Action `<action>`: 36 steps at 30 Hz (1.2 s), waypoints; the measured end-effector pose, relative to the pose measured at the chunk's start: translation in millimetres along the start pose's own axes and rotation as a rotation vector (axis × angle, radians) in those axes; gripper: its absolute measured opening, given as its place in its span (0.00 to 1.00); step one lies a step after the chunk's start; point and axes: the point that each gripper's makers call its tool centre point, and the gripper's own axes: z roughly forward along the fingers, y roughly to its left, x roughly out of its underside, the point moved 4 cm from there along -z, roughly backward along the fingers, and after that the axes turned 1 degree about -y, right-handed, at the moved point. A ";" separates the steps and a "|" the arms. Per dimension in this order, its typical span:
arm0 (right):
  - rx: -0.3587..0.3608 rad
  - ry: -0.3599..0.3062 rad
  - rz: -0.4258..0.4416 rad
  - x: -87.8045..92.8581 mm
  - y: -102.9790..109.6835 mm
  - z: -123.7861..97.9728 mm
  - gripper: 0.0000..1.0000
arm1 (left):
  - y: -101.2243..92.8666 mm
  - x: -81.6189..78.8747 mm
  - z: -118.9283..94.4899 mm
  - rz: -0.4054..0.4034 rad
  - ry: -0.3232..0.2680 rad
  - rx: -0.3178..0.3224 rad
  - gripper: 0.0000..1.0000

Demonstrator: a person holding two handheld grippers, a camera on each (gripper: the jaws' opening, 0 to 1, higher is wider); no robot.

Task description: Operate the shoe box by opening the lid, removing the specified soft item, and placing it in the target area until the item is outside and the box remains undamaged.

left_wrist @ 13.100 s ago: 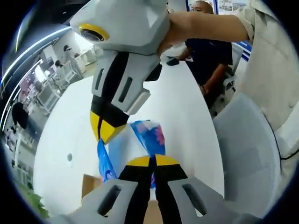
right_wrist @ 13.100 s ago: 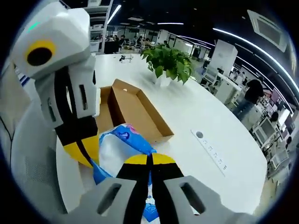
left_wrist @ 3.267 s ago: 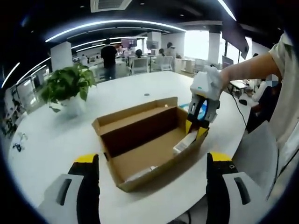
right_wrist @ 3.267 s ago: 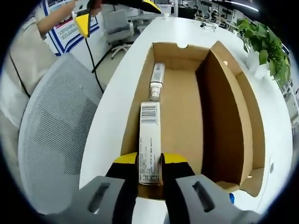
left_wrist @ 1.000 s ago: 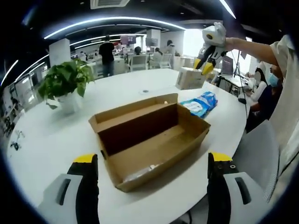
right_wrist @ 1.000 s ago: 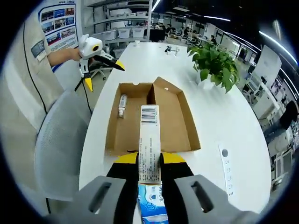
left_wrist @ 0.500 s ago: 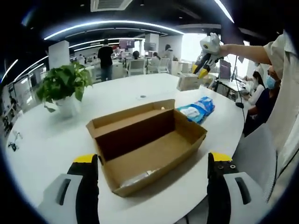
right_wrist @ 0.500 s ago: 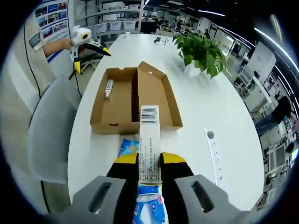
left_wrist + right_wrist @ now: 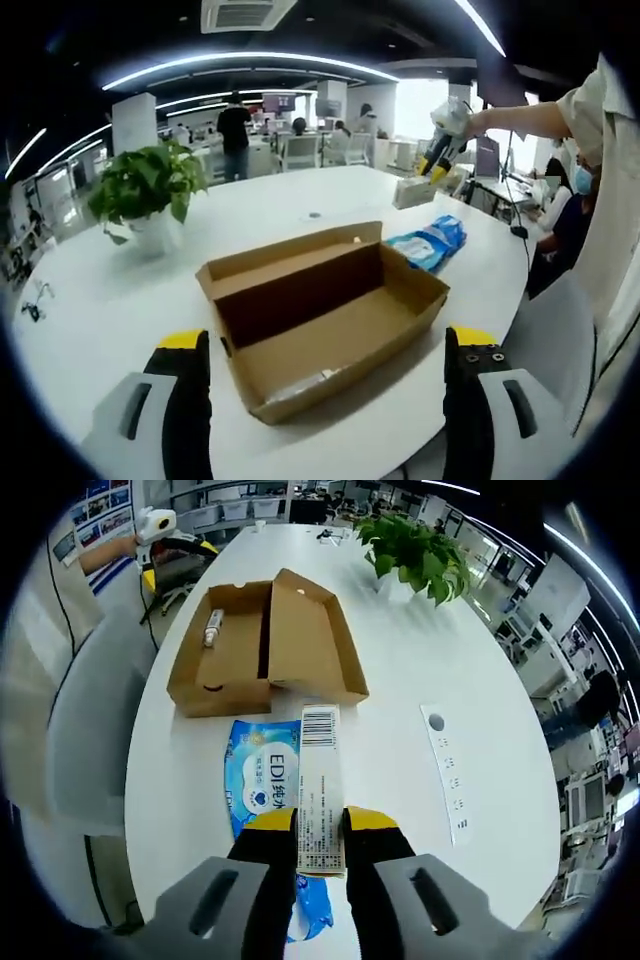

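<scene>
An open brown cardboard shoe box point(image 9: 330, 310) lies on the white table, lid flap standing up behind it. A small tube point(image 9: 212, 627) lies inside the box point(image 9: 265, 645). A blue soft wipes pack point(image 9: 262, 780) rests on the table beside the box, also seen as the pack point(image 9: 430, 243) to the box's right. My right gripper point(image 9: 321, 820) is shut on a long white barcoded carton point(image 9: 320, 770), held above the pack's edge. In the left gripper view that right gripper point(image 9: 434, 168) holds the carton point(image 9: 413, 190) past the pack. My left gripper point(image 9: 325, 338) is open wide, short of the box.
A potted plant point(image 9: 145, 190) stands on the table's far side, plant point(image 9: 415, 545). A socket strip point(image 9: 445, 770) is set into the table. A grey mesh chair point(image 9: 80, 740) stands at the table's edge. People sit at desks far behind.
My right gripper has carried the white carton farther away from the box, past the blue pack. The left gripper has stayed open in front of the box.
</scene>
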 end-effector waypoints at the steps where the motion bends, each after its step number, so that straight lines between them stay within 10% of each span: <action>1: 0.000 0.006 -0.004 2.8 -1.2 0.2 0.14 | 0.4 0.5 0.1 0.002 0.003 -0.003 1.00; 36: -0.064 0.212 -0.049 112.1 -27.5 37.3 0.15 | 9.5 14.2 5.2 -0.009 0.086 -0.043 1.00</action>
